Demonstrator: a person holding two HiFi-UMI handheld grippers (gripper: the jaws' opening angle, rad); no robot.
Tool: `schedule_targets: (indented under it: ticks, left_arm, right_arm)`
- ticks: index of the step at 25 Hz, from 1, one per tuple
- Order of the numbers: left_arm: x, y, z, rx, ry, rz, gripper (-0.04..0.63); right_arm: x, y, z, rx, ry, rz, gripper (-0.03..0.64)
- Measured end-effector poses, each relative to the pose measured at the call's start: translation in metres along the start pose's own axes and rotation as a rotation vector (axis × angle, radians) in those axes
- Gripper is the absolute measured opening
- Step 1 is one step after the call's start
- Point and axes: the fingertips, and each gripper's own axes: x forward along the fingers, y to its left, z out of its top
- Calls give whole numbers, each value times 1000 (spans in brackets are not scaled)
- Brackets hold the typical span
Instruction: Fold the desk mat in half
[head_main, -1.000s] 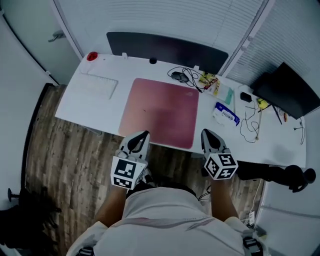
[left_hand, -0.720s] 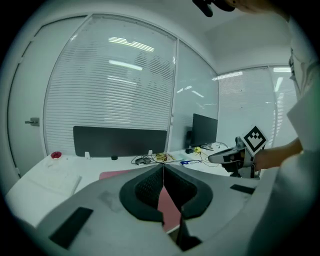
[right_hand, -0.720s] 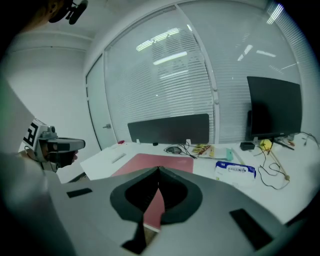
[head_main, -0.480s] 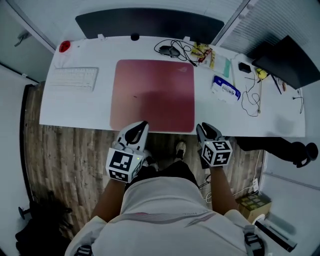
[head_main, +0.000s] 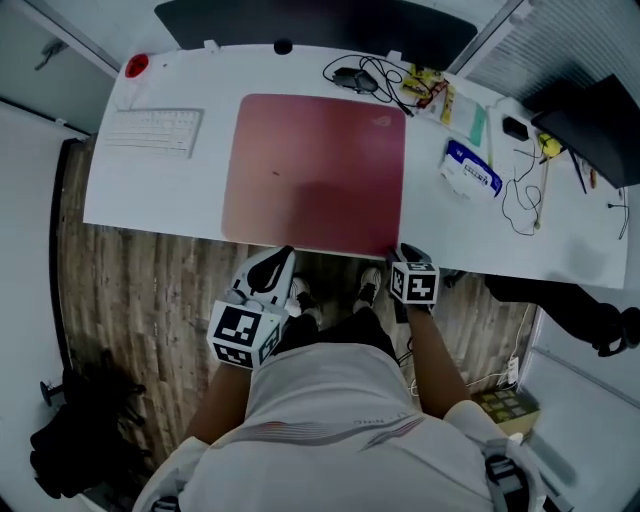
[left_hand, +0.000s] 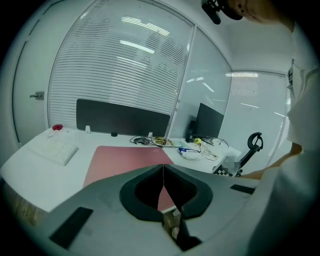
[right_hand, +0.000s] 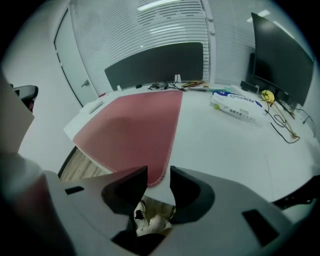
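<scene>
Desk (head_main: 150, 215): white, long, above a wood-plank floor (head_main: 130, 310).
Keyboard (head_main: 153, 131): white, at the desk's left end.
Red round object (head_main: 134, 66): far left corner.
Cables (head_main: 365, 78): black tangle by the far edge.
Packet (head_main: 470, 170): blue and white, right of centre.
Monitor (head_main: 600, 140): dark, far right.

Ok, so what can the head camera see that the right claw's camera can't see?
Only the head view shows the marker cube on top of the right claw, and a dark heap on the wooden floor. Only the right gripper view shows that claw's jaws: they have just been opening and stand apart, with the desk mat's stitched near corner showing in the gap, not pinched. Both show the pink mat flat on the white desk, the blue-and-white packet and the dark monitor.
</scene>
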Motion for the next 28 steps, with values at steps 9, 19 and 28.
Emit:
schedule_targets:
  ticks: [9, 19, 28]
  left_arm:
    - [-4, 6, 8, -8, -21, 35, 15]
    - [-29, 17, 16, -10, -70, 71, 15]
    - [-56, 35, 17, -18, -113, 117, 15]
  right_arm:
    - [10, 2, -1, 0, 18, -12, 142]
    - [-11, 13, 16, 64, -59, 26, 74]
    - [-56, 82, 92, 62, -278, 246, 74]
